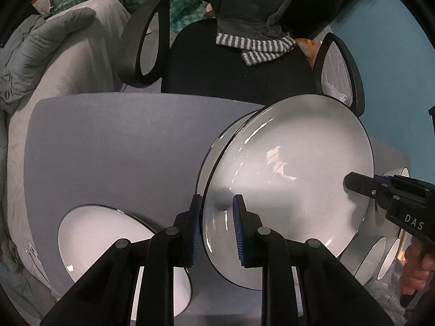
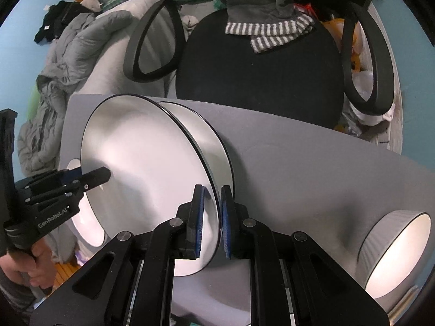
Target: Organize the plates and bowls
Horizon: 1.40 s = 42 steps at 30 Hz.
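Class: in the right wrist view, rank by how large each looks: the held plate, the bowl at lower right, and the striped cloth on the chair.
1. Held plate, gripped at opposite rims by the right gripper and left gripper.
2. Bowl.
3. Striped cloth.
Fisheye nearness inflates the plate.

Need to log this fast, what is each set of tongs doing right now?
Left tongs: closed on the rim of the white plate.
Right tongs: closed on the opposite rim of the same plate, which hangs above another plate.

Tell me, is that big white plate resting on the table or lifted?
Lifted and tilted: both grippers' fingers pinch opposite rims of the plate, holding it above another plate below.
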Available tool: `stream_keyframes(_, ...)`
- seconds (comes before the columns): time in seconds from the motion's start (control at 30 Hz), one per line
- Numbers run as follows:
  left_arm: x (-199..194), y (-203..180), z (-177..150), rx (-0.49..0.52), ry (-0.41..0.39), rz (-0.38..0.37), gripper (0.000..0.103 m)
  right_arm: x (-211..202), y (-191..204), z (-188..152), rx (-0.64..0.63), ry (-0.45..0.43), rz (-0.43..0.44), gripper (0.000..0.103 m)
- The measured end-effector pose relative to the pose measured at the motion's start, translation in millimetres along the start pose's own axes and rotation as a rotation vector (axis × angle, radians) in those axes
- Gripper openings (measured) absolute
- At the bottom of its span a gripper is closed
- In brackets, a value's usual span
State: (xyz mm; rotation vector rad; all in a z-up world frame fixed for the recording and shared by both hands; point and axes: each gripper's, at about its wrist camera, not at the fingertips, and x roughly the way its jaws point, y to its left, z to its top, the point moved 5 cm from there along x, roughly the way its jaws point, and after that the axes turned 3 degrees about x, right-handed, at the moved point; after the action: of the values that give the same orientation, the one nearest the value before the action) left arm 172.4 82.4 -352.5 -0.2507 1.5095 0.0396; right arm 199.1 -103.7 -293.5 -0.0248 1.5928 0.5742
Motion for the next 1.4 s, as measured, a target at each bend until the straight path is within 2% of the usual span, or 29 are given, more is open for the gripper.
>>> stream_keyframes(0.27,9,4,3,0.005,0.029,0.006,0.022,10,-2,0,0.034,0.017,-0.005,0.012)
stream_keyframes(0.47,9,4,6,0.025,0.019,0.018,0.022,19,-5,-1,0.04,0.025,-0.033,0.012)
stream_keyframes(0.57,9,3,8,0.042,0.017,0.034,0.022,19,-7,0,0.058,0.027,-0.014,0.013)
stream_keyframes(0.7,12,1,8,0.059,0.017,0.043,0.022,20,-5,0,0.041,0.031,-0.012,0.018)
stream_keyframes(0.87,16,2,7,0.051,0.027,0.052,0.022,21,4,0,0.024,0.049,-0.013,0.039)
stream_keyframes(1.03,16,4,6,0.03,0.037,0.039,0.023,22,11,0,0.024,0.062,-0.033,0.054)
stream_keyframes(1.4,11,5,0,0.018,0.023,0.006,0.024,21,21,-2,-0.017,0.077,-0.141,0.062)
